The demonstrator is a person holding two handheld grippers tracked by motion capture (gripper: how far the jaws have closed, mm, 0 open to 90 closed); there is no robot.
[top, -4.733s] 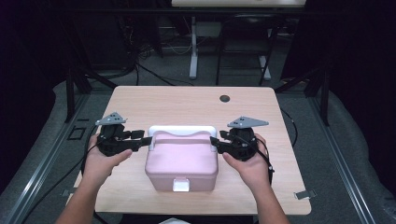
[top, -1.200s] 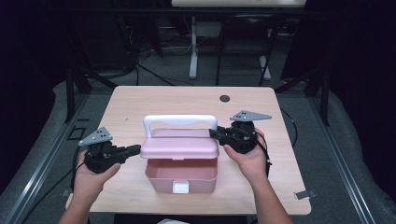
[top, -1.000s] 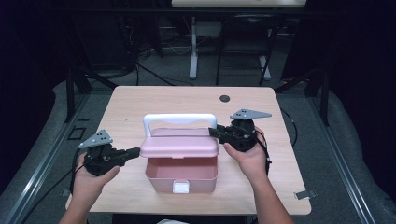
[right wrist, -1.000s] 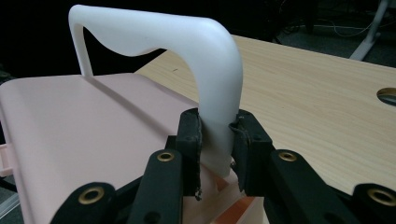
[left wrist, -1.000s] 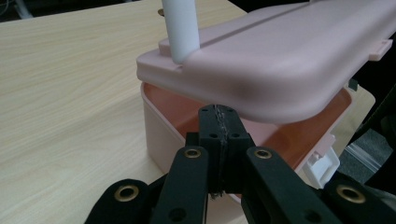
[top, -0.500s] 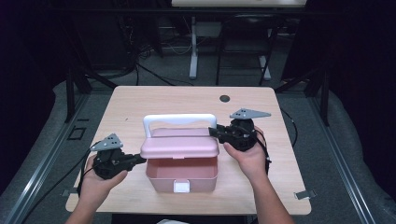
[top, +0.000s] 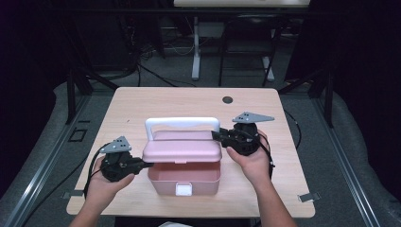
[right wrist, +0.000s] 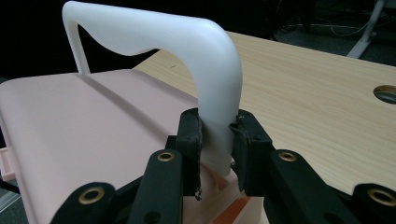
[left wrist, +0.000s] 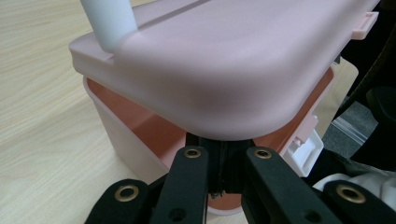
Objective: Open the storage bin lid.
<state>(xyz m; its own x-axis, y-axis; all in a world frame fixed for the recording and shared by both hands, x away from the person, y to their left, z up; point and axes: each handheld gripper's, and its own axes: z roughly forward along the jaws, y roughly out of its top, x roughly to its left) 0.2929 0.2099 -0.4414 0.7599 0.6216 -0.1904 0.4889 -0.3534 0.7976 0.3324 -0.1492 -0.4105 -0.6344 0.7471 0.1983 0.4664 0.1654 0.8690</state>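
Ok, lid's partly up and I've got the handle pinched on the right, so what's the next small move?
Probably keep raising the lid with the right gripper, which is clamped on the white handle. The lid is only tilted open above the pink box, and the shut left gripper sits under the lid's edge at the box's rim, so it can steady the box or push up.

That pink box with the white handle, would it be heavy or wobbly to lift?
Probably light: the pink box looks like thin moulded plastic, and the part of its inside in view looks empty. Its white handle seems stiff, holding its arch while the right gripper pinches it. The lid is raised on the closed left gripper, so it might flap.
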